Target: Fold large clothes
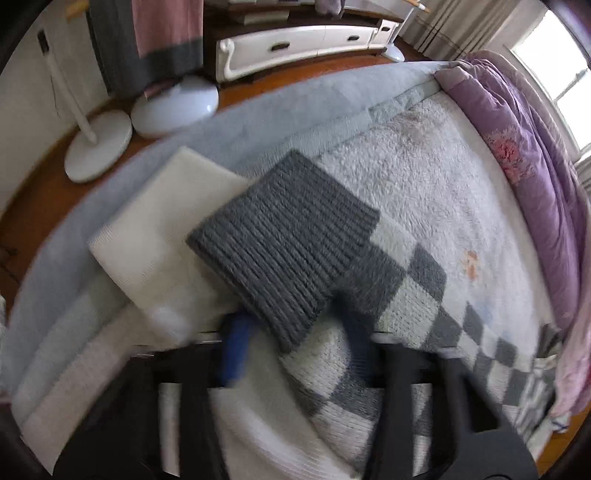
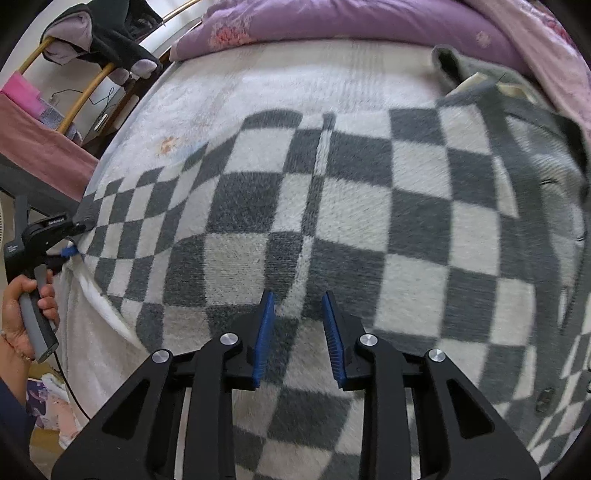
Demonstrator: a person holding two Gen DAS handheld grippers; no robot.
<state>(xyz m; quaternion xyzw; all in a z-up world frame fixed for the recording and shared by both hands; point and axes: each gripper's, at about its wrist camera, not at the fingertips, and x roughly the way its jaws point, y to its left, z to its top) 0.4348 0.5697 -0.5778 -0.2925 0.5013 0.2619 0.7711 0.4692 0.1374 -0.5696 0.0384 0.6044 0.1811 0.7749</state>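
A large fleece garment in a grey and white check lies spread over the bed. In the right wrist view my right gripper points down into its near middle, blue pads pinching a ridge of the thick cloth. At the left edge of that view a hand holds my left gripper at the garment's left corner. The left wrist view is blurred: the corner of a grey ribbed band of the checked garment sits between the fingers of my left gripper, which looks closed on it.
A white folded cloth lies beside the ribbed band, near the bed's edge. A purple quilt is heaped along the far side. Two white fan bases and a white drawer cabinet stand on the floor. Clothes hang over a rack.
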